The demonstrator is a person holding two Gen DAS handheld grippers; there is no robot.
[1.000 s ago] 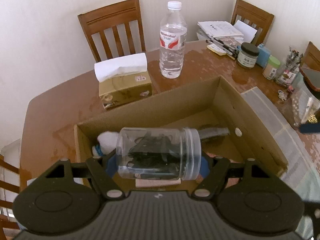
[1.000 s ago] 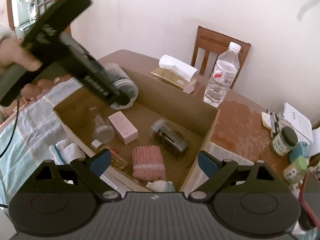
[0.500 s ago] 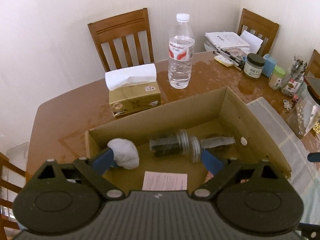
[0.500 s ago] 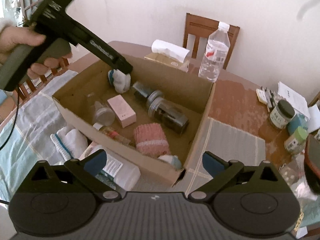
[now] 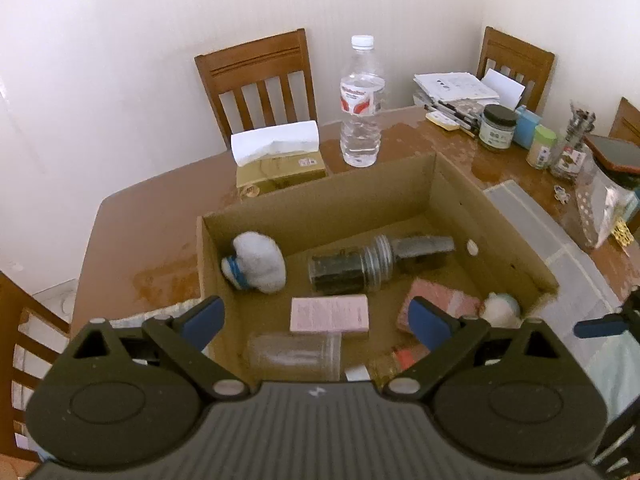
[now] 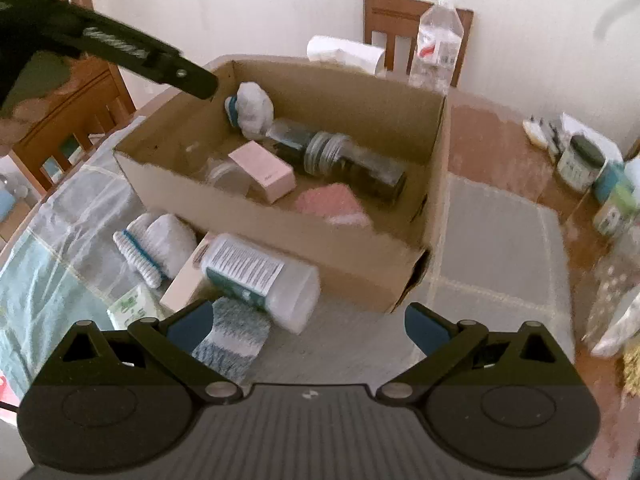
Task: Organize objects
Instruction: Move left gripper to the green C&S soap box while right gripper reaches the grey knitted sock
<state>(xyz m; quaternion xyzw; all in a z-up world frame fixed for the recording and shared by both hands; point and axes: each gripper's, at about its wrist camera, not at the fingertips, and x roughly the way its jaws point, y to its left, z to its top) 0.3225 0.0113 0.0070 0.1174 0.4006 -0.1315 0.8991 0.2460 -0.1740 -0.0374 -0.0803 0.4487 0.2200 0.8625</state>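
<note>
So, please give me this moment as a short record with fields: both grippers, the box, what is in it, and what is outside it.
left gripper: open, empty, over the near side of the box
right gripper: open, empty, over the items in front of the box
cardboard box: open-topped, on the table
inside: two jars with dark contents, pink box, pink cloth, white sock roll
outside, near the right gripper: white plastic bottle, sock roll
</note>
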